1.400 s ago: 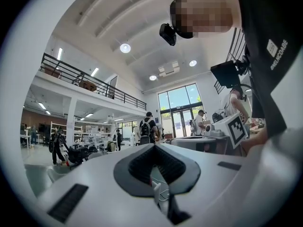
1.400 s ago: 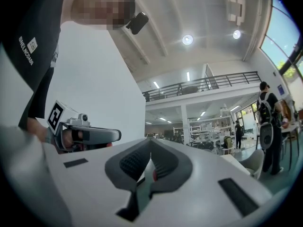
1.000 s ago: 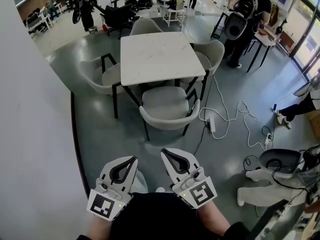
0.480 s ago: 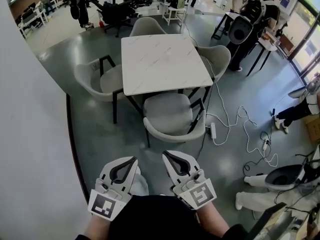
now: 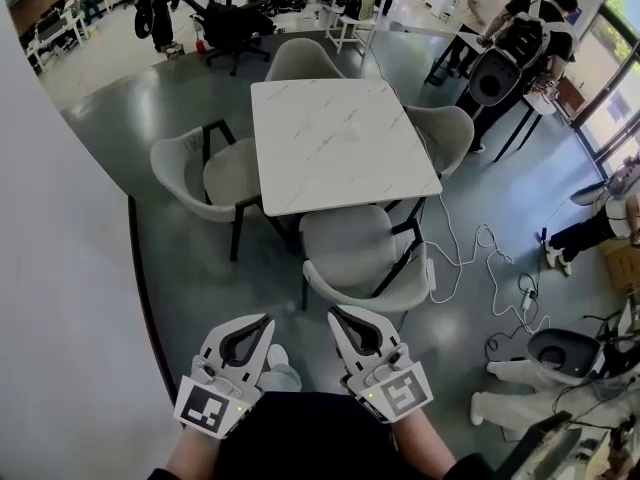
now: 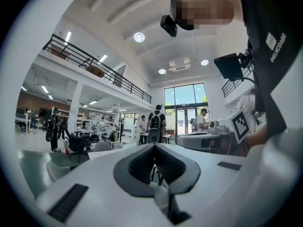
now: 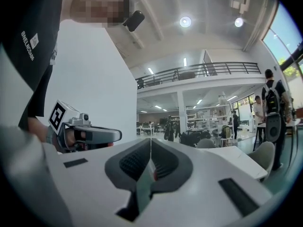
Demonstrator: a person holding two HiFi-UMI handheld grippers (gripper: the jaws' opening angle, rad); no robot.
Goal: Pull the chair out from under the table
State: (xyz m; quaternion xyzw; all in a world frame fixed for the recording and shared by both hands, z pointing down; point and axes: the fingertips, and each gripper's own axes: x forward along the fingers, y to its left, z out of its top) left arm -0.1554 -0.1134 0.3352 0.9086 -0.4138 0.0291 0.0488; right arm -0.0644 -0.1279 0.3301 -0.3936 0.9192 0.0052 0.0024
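**The chair [image 5: 355,253] is tucked at the table [image 5: 340,138], and both grippers are shut**

The white square table is seen in the middle of a grey floor [image 5: 200,278]. A pale grey chair is set at each of its four sides. The chair for the task is placed at the near side of the table, the side closest to the person. The front of its seat is pushed under the table's edge. Its curved back and dark legs are left sticking out.

The left gripper [image 5: 266,319] and the right gripper [image 5: 335,313] are held side by side on the near side of the table, well apart from the chair. Both are pointed toward the table. The jaws of the left gripper are closed together, and nothing is held between them. The jaws of the right gripper are closed together too, and nothing is held there either. The chair is not touched by either gripper.

A left chair [image 5: 200,173], a far chair [image 5: 300,60] and a right chair [image 5: 445,133] are also set at the table. A white cable [image 5: 490,258] is laid on the floor at the right side of the table. A white wall [image 5: 60,298] is seen to the left of the table.
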